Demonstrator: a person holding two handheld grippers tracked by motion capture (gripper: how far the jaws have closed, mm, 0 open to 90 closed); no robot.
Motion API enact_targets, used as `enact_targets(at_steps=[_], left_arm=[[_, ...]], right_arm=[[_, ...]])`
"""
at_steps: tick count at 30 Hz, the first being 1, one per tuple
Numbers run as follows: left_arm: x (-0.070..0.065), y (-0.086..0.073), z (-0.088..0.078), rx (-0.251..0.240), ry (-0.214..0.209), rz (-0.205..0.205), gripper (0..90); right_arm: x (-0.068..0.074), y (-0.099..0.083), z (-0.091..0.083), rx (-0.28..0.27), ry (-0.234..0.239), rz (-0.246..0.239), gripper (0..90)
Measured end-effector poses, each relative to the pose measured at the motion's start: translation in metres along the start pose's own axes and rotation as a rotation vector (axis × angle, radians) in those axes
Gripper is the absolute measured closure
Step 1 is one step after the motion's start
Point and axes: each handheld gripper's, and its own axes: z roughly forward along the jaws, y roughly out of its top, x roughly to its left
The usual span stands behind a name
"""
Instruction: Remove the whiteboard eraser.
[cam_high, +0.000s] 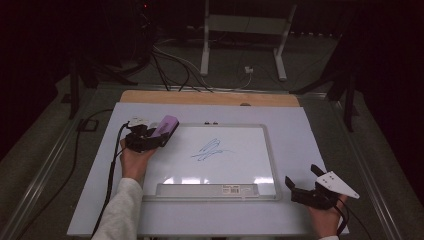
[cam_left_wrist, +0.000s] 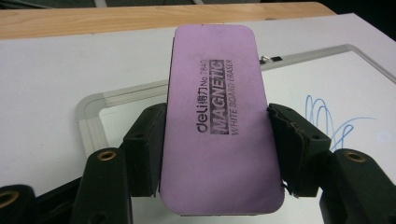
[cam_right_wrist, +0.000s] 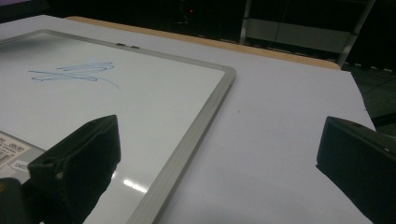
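Nearest you, your right hand-held gripper (cam_high: 303, 183) is resting on the bench (cam_high: 300, 130) just off the whiteboard's lower right corner, jaws standing wide apart, gripping nothing. Your left hand-held gripper (cam_high: 150, 137) is hovering at the whiteboard's (cam_high: 240, 165) upper left corner, jaws clamping the long sides of a purple eraser (cam_left_wrist: 217, 121), printed face up, reading "MAGNETIC WHITE BOARD ERASER". Farther in, a blue scribble (cam_high: 210, 149) is sitting mid-board, well apart from the eraser. Beyond the bench's wooden edge (cam_high: 210, 97), cables are trailing across the floor.
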Motion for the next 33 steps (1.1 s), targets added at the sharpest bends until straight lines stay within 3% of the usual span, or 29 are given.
enact_targets(at_steps=[19, 33], left_arm=[[-0.025, 0.008, 0.002, -0.012, -0.042, 0.067, 41.7], [-0.044, 0.005, 0.007, 0.001, -0.081, 0.109, 41.7]], right_arm=[[-0.001, 0.0, 0.0, -0.001, -0.005, 0.004, 0.2], [0.0, 0.0, 0.0, -0.003, -0.002, 0.0, 0.2]])
